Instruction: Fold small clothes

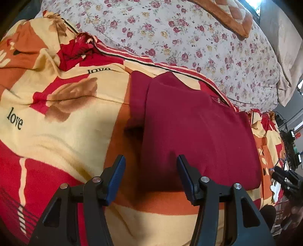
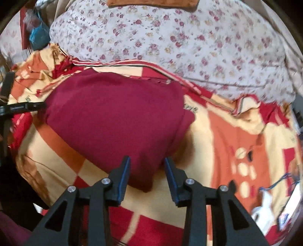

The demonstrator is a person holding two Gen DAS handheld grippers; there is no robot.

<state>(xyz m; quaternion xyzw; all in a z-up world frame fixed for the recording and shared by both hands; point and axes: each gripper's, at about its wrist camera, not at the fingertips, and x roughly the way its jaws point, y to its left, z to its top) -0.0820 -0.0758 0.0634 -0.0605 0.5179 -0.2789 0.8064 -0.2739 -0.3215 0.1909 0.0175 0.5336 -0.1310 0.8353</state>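
A dark red garment (image 1: 198, 128) lies folded flat on a red, orange and cream blanket (image 1: 62, 136). In the left wrist view my left gripper (image 1: 151, 160) hovers open over the garment's near left edge, with nothing pressed between its blue pads. The right wrist view shows the same garment (image 2: 113, 113) spread ahead. My right gripper (image 2: 147, 162) stands open just above its near corner, and the cloth lies loose below the gap. The left gripper (image 2: 19, 107) shows at that view's left edge. Part of the right gripper (image 1: 286, 179) appears at the left wrist view's right edge.
A white floral quilt (image 1: 180, 37) lies bunched behind the blanket, with an orange-brown cushion (image 1: 227, 15) on it. The blanket (image 2: 236, 151) is rumpled at its far left corner. Cables and small devices (image 1: 289, 136) sit past the bed's right edge.
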